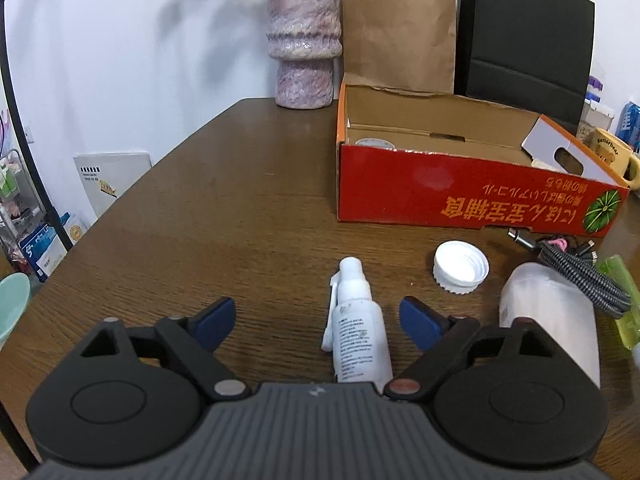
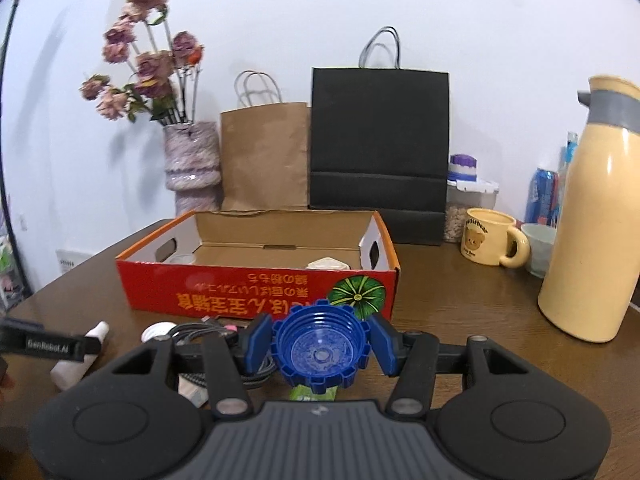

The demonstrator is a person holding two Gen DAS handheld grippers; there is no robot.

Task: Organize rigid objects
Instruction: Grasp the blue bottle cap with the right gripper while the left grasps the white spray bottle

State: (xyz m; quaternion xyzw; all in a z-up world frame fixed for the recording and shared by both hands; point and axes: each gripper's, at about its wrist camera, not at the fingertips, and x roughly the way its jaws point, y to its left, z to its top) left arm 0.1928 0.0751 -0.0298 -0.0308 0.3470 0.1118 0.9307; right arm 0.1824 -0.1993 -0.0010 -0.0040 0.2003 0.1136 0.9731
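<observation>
My left gripper [image 1: 318, 316] is open, low over the brown table [image 1: 224, 216]. A small white spray bottle [image 1: 358, 328] lies between its fingers, nearer the right one. A white screw cap [image 1: 461, 266] and a larger white bottle [image 1: 556, 312] lie to the right. My right gripper [image 2: 320, 344] is shut on a blue ridged cap [image 2: 320, 346], held above the table in front of the red cardboard box [image 2: 256, 286]. The box [image 1: 460, 196] is open and holds a few pale items. The white spray bottle [image 2: 80, 354] shows at the left of the right wrist view.
A braided cable [image 1: 580, 276] and a green packet [image 1: 624, 296] lie right of the bottles. A flower vase [image 1: 304, 44], brown bag [image 1: 400, 32] and black bag [image 1: 524, 36] stand behind the box. A yellow mug [image 2: 492, 242] and cream thermos [image 2: 592, 216] stand at right.
</observation>
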